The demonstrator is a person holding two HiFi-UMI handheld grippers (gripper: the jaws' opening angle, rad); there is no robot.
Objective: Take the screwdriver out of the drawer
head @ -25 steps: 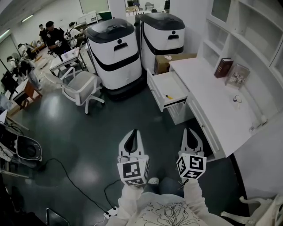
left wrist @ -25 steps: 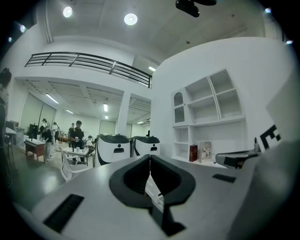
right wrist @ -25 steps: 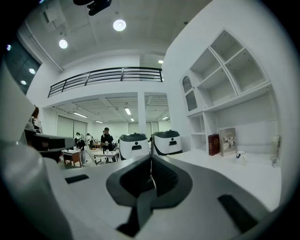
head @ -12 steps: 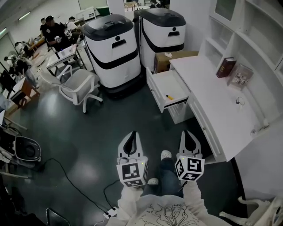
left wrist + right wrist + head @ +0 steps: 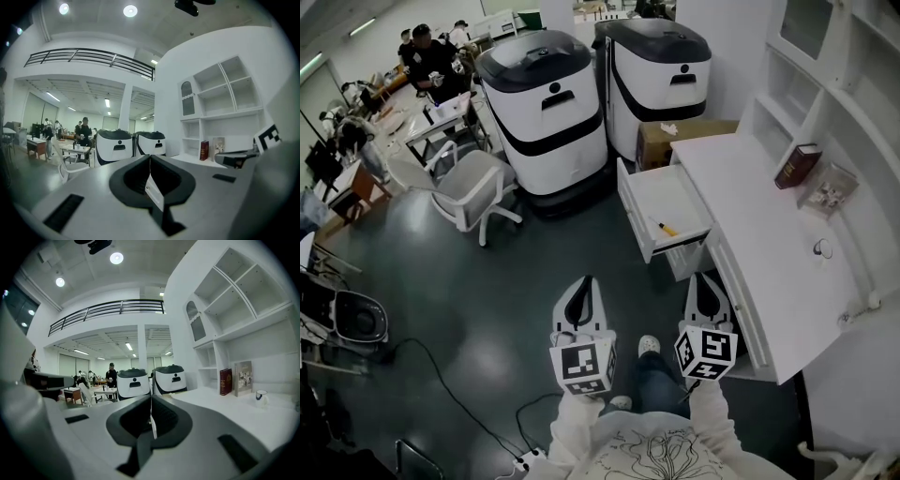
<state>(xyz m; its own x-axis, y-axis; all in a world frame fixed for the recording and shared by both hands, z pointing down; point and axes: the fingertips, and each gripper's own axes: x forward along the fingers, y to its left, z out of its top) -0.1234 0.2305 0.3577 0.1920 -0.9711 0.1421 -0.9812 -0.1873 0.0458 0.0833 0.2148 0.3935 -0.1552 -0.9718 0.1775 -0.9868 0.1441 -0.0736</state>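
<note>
In the head view a white drawer (image 5: 630, 201) stands pulled out of the white desk (image 5: 773, 253). A small screwdriver (image 5: 663, 228) with a yellow handle lies inside it near the front. My left gripper (image 5: 585, 279) is held over the dark floor, well short of the drawer, jaws together and empty. My right gripper (image 5: 705, 276) hovers by the desk's near corner, below the drawer, also shut and empty. Seen in its own view, the left gripper (image 5: 150, 156) has its jaws meeting; the right gripper (image 5: 151, 396) shows the same. The drawer's inside is hidden in both gripper views.
Two big white-and-black machines (image 5: 546, 103) (image 5: 656, 66) stand behind the drawer, with a cardboard box (image 5: 677, 141) beside them. A white office chair (image 5: 464, 183) is at left, a cable (image 5: 441, 375) on the floor. A book (image 5: 797, 166) and cup (image 5: 822, 248) sit on the desk. People (image 5: 427, 52) are far back.
The person has stepped forward: the drawer and desk now sit nearer and lower in the head view. Both grippers travelled along with the body, still shut and side by side.
</note>
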